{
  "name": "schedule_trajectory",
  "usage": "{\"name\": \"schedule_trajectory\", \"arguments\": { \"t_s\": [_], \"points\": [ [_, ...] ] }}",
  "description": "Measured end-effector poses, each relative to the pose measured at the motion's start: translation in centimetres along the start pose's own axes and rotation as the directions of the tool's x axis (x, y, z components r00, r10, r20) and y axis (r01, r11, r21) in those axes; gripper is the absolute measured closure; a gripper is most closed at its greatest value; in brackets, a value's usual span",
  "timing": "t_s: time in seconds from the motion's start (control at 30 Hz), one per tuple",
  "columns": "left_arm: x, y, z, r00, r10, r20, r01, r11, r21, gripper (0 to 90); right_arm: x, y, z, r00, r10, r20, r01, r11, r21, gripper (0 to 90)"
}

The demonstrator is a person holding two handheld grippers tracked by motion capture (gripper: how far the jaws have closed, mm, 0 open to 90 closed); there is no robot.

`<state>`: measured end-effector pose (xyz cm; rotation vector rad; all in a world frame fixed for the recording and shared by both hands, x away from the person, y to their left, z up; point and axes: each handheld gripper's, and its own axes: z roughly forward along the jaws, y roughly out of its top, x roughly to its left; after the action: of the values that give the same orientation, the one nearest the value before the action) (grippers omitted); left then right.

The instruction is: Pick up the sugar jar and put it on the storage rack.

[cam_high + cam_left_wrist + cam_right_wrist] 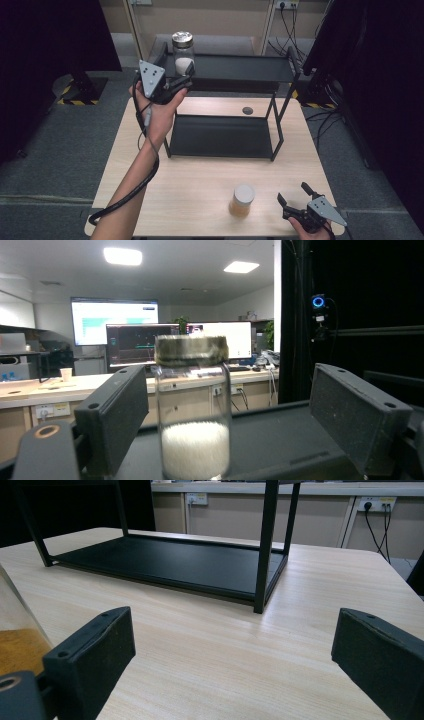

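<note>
I take the black rack (225,100) as my landmark. The jar (183,52) with white grains stands upright on the rack's top shelf, near its left end and close to the front edge. My left tool (186,77) sits just in front of it with both jaws spread wide. In the left gripper view the jar (192,410) rises between the jaws with a gap on each side, so it is released, not gripped.

The risk I see is a jaw clipping the glass as I draw the tool away. The jar is tall and narrow, and a nudge could tip it or slide it off the front edge of the shelf. The trailing cable (142,165) could also snag a rack post.

The second jar (242,200), with brown contents, stands on the bench (200,185) in front of the rack, toward its right end. My right tool (295,196) rests just right of that jar, jaws spread and empty. Swinging it in carelessly could knock that jar over before I close on it.
</note>
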<state>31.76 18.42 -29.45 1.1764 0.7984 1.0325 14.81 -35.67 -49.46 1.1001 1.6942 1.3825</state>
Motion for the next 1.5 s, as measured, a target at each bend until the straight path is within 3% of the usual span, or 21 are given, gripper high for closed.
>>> {"name": "schedule_trajectory", "arguments": {
  "t_s": [1.03, 1.5],
  "points": [
    [-0.5, -6.6, -6.3, 0.9981, 0.002, 0.062, -0.005, 0.9988, 0.049, 14.6, 0.0, 0.0, 0.0, 1.0, 0.0, 0.0, 0.0, 1.0, 0.001, 4.0],
    [-0.5, -10.3, -9.7, 0.9962, -0.048, 0.073, 0.042, 0.9959, 0.08, 14.1, 0.0, 0.0, 0.0, 1.0, -0.002, 0.001, 0.002, 1.0, 0.001, 4.0]
  ]
}}
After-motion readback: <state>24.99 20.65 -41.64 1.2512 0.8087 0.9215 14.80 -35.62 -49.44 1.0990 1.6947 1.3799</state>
